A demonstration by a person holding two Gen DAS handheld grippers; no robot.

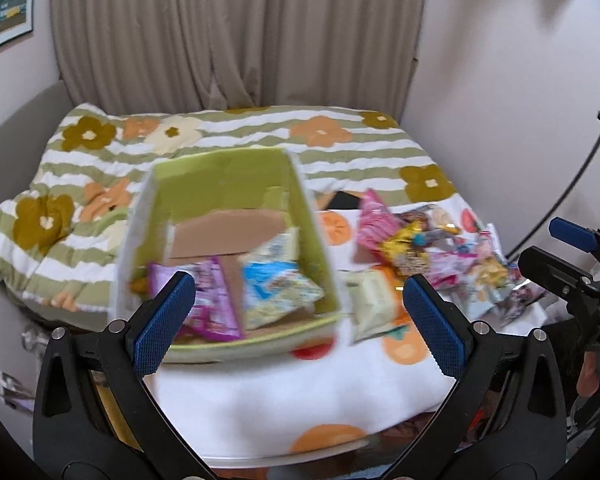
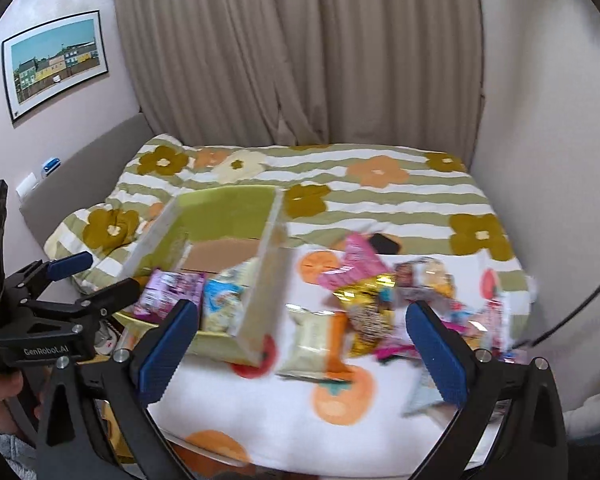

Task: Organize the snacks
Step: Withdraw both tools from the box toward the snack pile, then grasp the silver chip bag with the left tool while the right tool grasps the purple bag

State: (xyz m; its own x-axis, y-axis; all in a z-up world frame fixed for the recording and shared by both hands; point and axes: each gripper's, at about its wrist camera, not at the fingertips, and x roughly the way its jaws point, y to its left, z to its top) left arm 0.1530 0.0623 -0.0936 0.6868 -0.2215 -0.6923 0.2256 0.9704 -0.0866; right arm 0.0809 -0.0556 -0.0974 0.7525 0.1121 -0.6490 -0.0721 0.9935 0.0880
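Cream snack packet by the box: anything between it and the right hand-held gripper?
Nothing visible. The cream snack packet lies alone on the white fruit-print cloth, ahead of the open right hand-held gripper, apart from the green box and the snack pile.

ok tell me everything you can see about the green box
The green box is an open-topped rectangular carton, lime green inside with pale whitish outer walls, apparently cardboard; brown flaps show on its floor. It sits on the white orange-print cloth at the bed's near edge, left of the loose snack pile. Inside lie a purple packet, a blue-and-white packet and a pale one behind. No fingers touch it. The image is blurred.
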